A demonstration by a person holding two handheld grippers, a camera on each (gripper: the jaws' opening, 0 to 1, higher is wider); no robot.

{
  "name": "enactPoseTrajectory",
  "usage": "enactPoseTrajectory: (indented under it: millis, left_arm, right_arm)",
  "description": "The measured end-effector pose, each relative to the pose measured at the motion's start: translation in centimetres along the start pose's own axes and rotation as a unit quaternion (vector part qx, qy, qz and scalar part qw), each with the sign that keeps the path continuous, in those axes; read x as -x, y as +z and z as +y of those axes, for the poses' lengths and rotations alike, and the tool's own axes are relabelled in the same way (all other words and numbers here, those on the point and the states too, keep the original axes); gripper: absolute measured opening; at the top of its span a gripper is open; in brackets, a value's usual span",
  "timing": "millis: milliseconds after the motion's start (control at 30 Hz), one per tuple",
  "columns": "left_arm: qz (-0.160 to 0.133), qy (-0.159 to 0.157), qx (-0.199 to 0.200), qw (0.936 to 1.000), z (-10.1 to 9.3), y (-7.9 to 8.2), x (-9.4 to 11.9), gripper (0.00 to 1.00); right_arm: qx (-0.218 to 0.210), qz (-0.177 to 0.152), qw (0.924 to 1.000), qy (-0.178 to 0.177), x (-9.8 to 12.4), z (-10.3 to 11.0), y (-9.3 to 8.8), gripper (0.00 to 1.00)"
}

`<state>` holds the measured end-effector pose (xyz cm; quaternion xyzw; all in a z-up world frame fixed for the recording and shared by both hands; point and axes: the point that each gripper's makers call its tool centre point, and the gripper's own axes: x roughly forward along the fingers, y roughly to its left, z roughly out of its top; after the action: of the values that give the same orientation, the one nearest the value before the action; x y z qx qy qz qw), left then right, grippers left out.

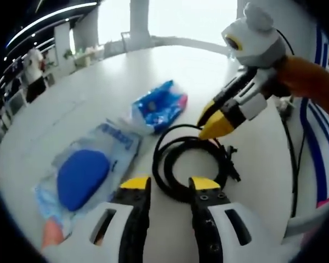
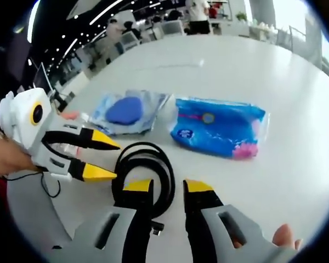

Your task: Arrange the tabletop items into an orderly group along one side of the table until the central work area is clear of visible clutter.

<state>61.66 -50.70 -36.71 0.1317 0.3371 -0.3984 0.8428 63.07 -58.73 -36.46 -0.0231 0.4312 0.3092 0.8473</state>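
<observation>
The coiled black cable (image 1: 189, 170) lies on the white table (image 1: 98, 87) between both spread, empty grippers, left gripper (image 1: 170, 183) and right gripper (image 2: 169, 186); being light, floppy and springy, it is probably best pinched across its bundled loops.

White round table (image 1: 98, 82) (image 2: 252, 60), glossy top. Three items are carried directly on it. Coiled black cable (image 1: 189, 161) (image 2: 144, 172), taken as landmark, laid flat. Blue patterned packet (image 1: 159, 105) (image 2: 219, 127), laid flat just beside the cable. Clear plastic bag holding a blue oval pad (image 1: 85, 172) (image 2: 127, 111), laid flat just beside the cable, near the blue packet
</observation>
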Motion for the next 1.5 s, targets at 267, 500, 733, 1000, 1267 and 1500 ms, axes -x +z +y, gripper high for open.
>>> enactPoseTrajectory:
  millis: [267,500,733,1000,1267,1500]
  left_arm:
    - [-0.025,-0.018,-0.004,0.9995,-1.1,1.1,1.0,0.39]
    - [-0.035,-0.029,-0.01,0.9989,-1.5,1.4,2.2,0.47]
    - [-0.045,-0.042,-0.01,0.9981,-2.6,1.7,3.2,0.57]
    - [-0.037,-0.068,-0.006,0.997,-4.3,1.1,4.3,0.7]
    - [-0.035,-0.079,-0.005,0.9962,-5.7,0.8,6.0,0.79]
    - [-0.05,-0.091,-0.017,0.9945,-7.5,0.8,8.5,0.87]
  right_arm:
    - [0.031,-0.041,0.9987,-0.004,1.2,1.1,1.8,0.39]
    - [0.054,-0.064,0.9962,0.025,2.3,1.9,1.7,0.58]
    - [0.066,-0.078,0.9933,0.053,3.0,3.7,1.5,0.75]
    - [0.059,-0.08,0.9922,0.076,4.0,5.2,0.5,0.9]
    - [0.055,-0.088,0.9911,0.084,5.3,6.5,0.1,0.95]
    - [0.068,-0.096,0.9891,0.088,6.5,8.0,0.6,0.96]
